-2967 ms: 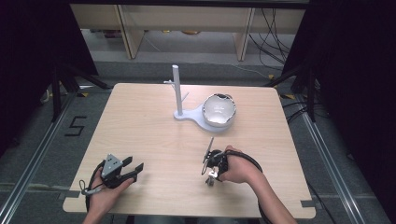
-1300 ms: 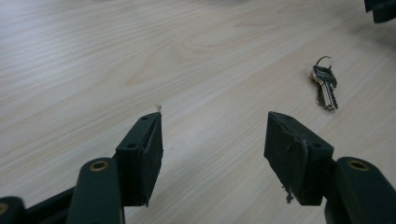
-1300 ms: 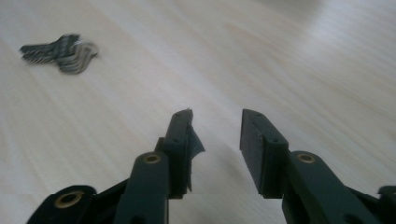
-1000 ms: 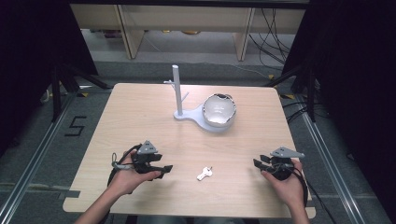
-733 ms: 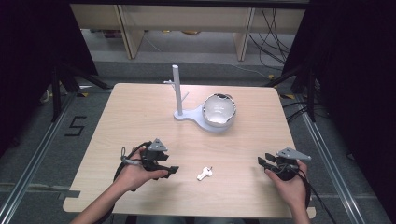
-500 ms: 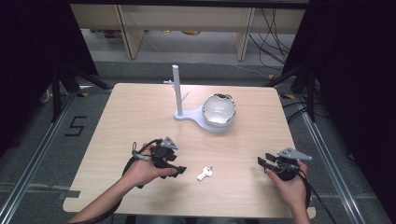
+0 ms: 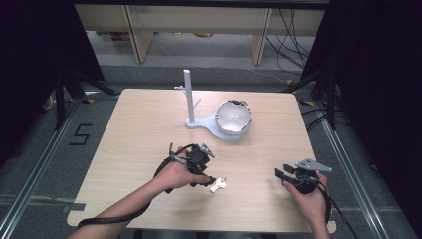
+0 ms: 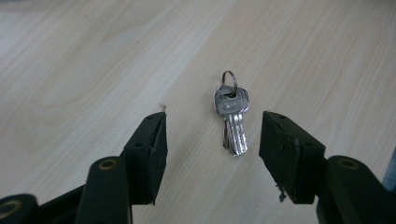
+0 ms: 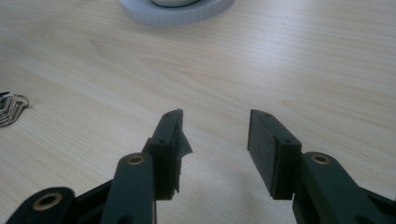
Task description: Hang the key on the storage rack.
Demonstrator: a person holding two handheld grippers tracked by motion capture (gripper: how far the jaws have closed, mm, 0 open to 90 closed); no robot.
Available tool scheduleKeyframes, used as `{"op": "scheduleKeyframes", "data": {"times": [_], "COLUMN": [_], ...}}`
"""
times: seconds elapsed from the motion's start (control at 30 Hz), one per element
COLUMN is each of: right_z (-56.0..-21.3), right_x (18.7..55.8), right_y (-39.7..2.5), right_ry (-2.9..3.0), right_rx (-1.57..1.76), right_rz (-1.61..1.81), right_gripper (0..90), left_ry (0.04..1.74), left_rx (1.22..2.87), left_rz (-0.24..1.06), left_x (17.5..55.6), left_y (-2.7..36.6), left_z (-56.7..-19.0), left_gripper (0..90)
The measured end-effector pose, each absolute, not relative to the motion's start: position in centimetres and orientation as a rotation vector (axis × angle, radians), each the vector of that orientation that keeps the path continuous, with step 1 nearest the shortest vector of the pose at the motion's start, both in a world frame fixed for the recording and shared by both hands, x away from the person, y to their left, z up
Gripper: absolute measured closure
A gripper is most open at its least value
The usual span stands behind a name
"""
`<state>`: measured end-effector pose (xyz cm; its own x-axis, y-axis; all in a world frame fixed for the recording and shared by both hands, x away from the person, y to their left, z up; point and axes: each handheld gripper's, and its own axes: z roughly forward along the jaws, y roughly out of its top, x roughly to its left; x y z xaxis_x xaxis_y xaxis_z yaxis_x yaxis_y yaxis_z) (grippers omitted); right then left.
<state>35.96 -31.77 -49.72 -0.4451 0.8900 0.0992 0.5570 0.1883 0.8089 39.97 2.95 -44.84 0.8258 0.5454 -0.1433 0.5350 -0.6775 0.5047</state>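
Observation:
A small bunch of silver keys on a ring (image 7: 218, 185) (image 8: 231, 113) lies flat on the wooden table, near its front middle. My left gripper (image 7: 211, 180) (image 8: 212, 140) is open, its two black jaws standing either side of the keys' blades without touching them. Off at the front right, my right gripper (image 7: 282, 174) (image 9: 214, 140) is open over bare wood with nothing between its jaws. The keys (image 9: 10, 108) peek in at the left edge of the right gripper view.
A grey stand with an upright post (image 7: 189, 97) and short pegs sits at the table's middle back. On its round base rests a shiny metal bowl (image 7: 232, 117). The base's rim (image 9: 177, 16) shows ahead of my right gripper.
My left gripper has travelled right from the front left to the keys and now straddles them. The right gripper set the keys down earlier, moved off to the front right, and has barely shifted since.

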Motion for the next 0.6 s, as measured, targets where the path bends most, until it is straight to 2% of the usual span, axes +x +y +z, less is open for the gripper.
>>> {"op": "scheduleKeyframes", "data": {"times": [0.27,0.6], "right_z": [-49.8,-49.6], "right_x": [36.1,36.1], "right_y": [-31.7,-31.6], "right_ry": [2.085,2.091], "right_rx": [1.356,1.337], "right_rz": [1.158,1.156], "right_gripper": [56.1,55.8], "left_ry": [0.776,0.762], "left_rx": [2.622,2.750], "left_rz": [-0.049,-0.045], "left_x": [40.8,40.8], "left_y": [0.5,-1.9], "left_z": [-46.1,-47.3], "left_gripper": [44.7,50.0]}}
